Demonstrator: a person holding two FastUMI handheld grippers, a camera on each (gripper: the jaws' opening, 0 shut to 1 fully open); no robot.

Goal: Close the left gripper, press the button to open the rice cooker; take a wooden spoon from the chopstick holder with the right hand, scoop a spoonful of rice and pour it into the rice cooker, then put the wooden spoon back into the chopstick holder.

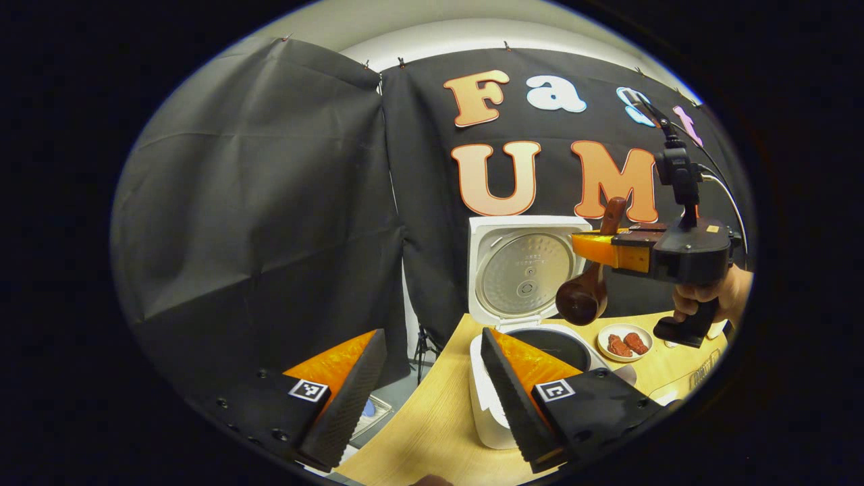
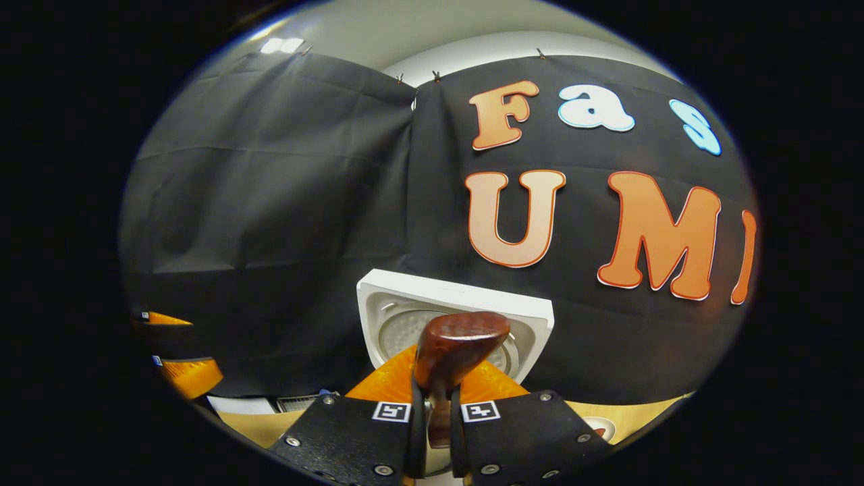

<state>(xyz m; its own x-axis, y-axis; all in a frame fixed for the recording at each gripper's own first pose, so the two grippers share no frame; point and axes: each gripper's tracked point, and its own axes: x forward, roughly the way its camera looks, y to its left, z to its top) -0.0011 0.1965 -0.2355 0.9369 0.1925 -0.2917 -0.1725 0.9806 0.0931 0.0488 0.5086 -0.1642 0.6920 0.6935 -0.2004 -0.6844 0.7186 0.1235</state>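
The right gripper [image 2: 432, 422] is nearly pressed together. Its two fingers pinch the handle of the wooden spoon [image 2: 453, 351] from both sides. In the right gripper view the handle stands up between the fingers, and its round brown end is at 12 o'clock from the fingertips.

In the left gripper view the right gripper [image 1: 597, 248] is up in the air at 2 o'clock, with a hand [image 1: 712, 297] on its grip. The wooden spoon [image 1: 588, 283] is almost upright there, leaning a little. Its long line runs from 1 o'clock at the top to 7 o'clock at the bottom. The handle end points up. The round bowl points down and hangs above the open rice cooker [image 1: 533, 351].

The rice cooker stands on the wooden counter [image 1: 432, 425]. Its white lid [image 1: 526, 266] is flipped up and stands tall behind the dark pot. You can see the silver round plate inside the lid.

The left gripper [image 1: 432, 385] is spread wide. It holds nothing and touches nothing. Its right finger [image 1: 516, 398] is in front of the rice cooker in the picture.

A small white dish [image 1: 624, 343] with red pieces of food sits on the counter at 3 o'clock from the rice cooker, just beside it.
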